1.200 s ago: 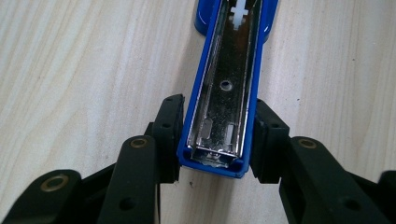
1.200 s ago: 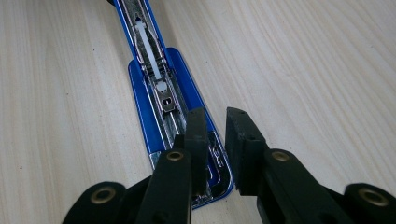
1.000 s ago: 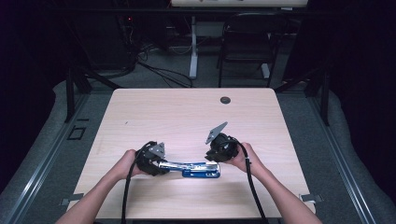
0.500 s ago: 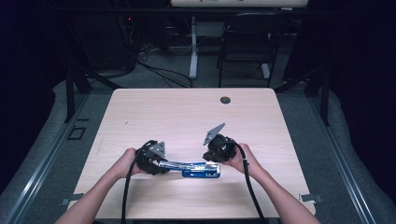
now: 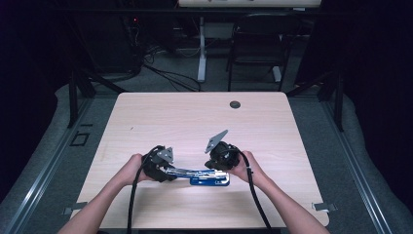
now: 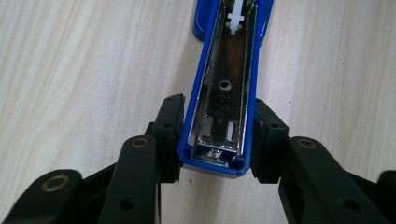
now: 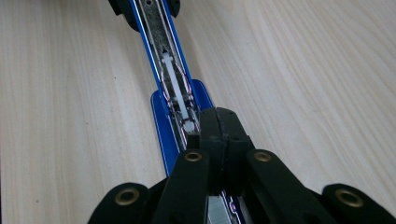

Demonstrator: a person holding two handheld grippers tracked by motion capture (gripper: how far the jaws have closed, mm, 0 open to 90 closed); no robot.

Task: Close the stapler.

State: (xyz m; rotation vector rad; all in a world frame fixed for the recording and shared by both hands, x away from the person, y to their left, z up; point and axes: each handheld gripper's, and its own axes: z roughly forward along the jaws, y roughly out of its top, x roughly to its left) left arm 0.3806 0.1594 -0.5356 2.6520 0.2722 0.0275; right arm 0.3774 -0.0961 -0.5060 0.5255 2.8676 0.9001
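A blue stapler lies opened out flat near the front of the table, its chrome magazine channel facing up. My left gripper is shut on the end of the blue arm, with a pad pressed on each side wall. My right gripper hovers over the stapler's other half. In the right gripper view its jaws have just been closing and now meet tip to tip beside the white pusher. I see nothing between them.
The light wooden table has a small black round grommet near its far edge. A dark chair and cables stand on the floor beyond it. Both forearms come in over the front edge.
The right gripper has edged slightly leftward over the stapler. The left gripper and the stapler have stayed put.
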